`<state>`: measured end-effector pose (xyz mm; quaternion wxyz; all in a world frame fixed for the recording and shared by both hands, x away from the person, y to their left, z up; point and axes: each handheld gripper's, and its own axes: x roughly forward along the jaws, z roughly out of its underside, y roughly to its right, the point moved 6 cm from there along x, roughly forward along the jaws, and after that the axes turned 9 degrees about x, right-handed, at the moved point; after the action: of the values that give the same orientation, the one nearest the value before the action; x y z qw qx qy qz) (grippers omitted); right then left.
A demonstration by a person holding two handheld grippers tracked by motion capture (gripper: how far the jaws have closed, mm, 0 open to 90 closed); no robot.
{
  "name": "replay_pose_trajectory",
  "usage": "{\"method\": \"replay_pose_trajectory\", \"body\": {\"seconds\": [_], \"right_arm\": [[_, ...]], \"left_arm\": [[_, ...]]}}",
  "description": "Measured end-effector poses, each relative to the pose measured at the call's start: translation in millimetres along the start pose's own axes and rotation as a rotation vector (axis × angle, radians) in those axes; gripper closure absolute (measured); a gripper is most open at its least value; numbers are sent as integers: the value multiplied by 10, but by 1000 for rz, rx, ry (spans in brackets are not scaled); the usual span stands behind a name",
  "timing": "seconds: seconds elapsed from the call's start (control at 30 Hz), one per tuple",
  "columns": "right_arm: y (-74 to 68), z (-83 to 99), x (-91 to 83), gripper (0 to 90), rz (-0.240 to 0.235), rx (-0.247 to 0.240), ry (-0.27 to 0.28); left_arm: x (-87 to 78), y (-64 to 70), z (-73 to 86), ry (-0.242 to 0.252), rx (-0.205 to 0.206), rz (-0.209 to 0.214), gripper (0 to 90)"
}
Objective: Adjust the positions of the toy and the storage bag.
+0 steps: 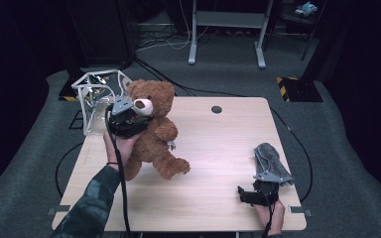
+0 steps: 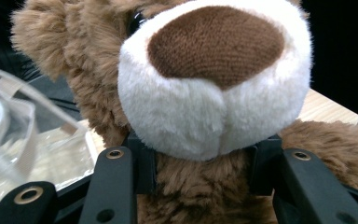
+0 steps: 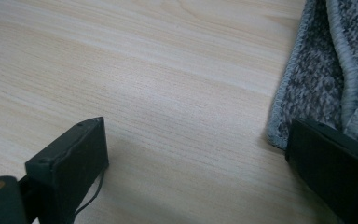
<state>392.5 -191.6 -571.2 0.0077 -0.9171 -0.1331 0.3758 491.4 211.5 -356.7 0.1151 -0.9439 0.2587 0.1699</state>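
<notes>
A brown teddy bear (image 1: 156, 131) leans tilted on the left part of the wooden table (image 1: 218, 144), one foot on the top. My left gripper (image 1: 138, 119) is shut on its neck. In the left gripper view the two black jaws press the neck fur of the teddy bear (image 2: 214, 56) from both sides, just under its white muzzle. A grey knitted cloth (image 1: 272, 157) lies near the right front edge. My right gripper (image 1: 256, 192) rests low beside it and stands open. The right-hand jaw touches the hem of the grey cloth (image 3: 326, 79); bare wood lies between the jaws of that gripper (image 3: 198, 130).
A white wire-frame cube (image 1: 96, 91) with clear plastic stands at the table's back left corner, close behind the bear. The clear plastic (image 2: 23, 135) is near my left jaw. A round cable hole (image 1: 217, 109) sits at the back centre. Cables and a desk frame (image 1: 226, 29) lie on the floor beyond.
</notes>
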Motion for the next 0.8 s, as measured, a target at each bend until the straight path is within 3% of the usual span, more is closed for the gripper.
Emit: {"method": "replay_pose_trajectory", "body": {"seconds": [0.2,0.4,0.5,0.67,0.73,0.8], "right_arm": [[1,-1,1,49,-2,-1,0],[0,0,0,49,0,1,0],[2,-2,2,49,0,-2,1],[0,-4,3,49,1,2,2],[0,-4,3,49,1,2,2],[1,-5,4,49,1,1,3]], "left_arm": [[-135,-189,143,-31,-23,-28,560],[-279,-357,284,-79,-42,-18,569],[-377,-441,371,-119,-31,-17,569],[-511,-597,534,-170,-55,6,569],[-540,-646,644,-211,-79,19,569],[-545,-676,744,-252,-76,28,568]]}}
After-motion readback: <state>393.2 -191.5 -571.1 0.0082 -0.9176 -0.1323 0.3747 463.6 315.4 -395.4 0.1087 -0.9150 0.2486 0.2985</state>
